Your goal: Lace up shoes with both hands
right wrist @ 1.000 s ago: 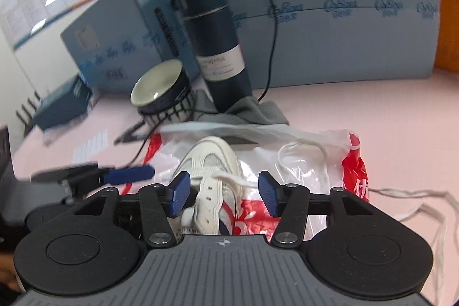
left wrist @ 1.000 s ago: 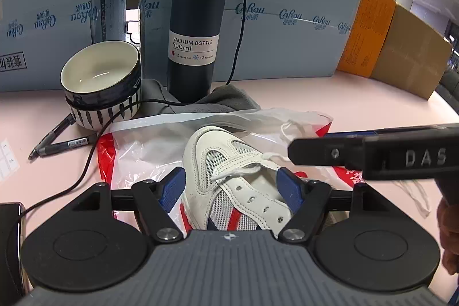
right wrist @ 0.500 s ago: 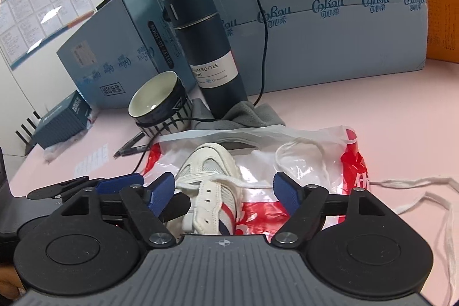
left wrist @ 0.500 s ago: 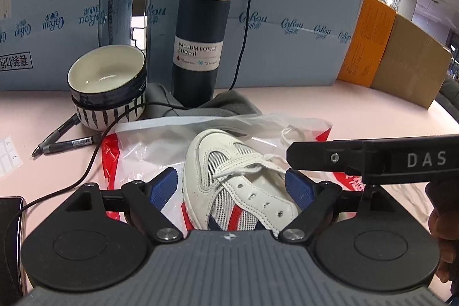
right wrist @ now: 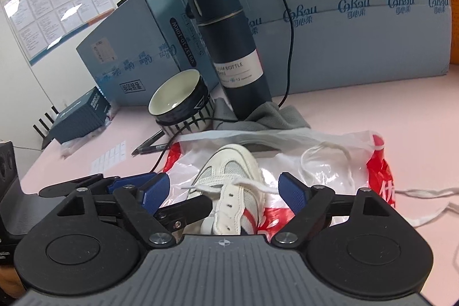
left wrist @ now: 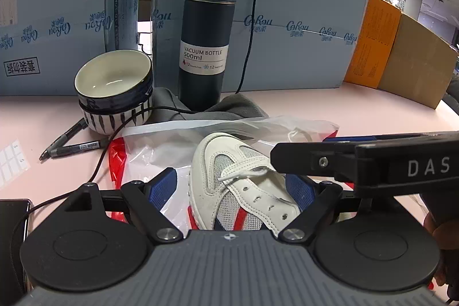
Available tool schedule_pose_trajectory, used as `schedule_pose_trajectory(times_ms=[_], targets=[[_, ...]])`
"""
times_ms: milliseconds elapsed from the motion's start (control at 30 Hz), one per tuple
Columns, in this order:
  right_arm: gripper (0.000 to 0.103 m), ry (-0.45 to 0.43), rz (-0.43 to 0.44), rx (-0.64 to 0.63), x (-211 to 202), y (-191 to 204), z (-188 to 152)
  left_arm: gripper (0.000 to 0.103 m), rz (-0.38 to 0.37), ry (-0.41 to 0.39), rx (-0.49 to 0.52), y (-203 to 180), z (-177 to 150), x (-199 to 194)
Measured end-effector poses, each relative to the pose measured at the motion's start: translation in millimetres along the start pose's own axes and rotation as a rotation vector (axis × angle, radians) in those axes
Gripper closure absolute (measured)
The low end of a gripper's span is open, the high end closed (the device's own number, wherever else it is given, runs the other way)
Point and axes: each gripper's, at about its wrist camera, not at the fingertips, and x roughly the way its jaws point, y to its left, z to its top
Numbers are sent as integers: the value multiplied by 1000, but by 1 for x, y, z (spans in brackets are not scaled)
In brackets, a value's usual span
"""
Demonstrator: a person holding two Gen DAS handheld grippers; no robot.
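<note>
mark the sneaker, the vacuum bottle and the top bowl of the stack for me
sneaker [left wrist: 226, 162], left wrist view, on the mesh toe panel.
vacuum bottle [left wrist: 204, 59], left wrist view, on its white label.
top bowl [right wrist: 175, 93], right wrist view, on the cream inside.

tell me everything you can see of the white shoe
The white shoe is a low sneaker of leather-look panels with grey mesh and red and navy side accents. It sits upright on a red and clear plastic bag, toe toward the vacuum bottle. A white lace crosses only its frontmost eyelets; the rest are empty. No jaws touch it.
</note>
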Motion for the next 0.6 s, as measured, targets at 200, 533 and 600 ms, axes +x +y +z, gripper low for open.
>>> schedule_pose_trajectory(times_ms=[200,533,600], targets=[[19,-13,-43,-2,0,-3,1,22,3,-18,-19,4,2,-1],[17,-24,-87,38,-2,-11,-1,22,2,-16,-27,5,1,0],[17,-26,-91,35,-3,-10,-2,22,2,-16,-29,5,1,0]])
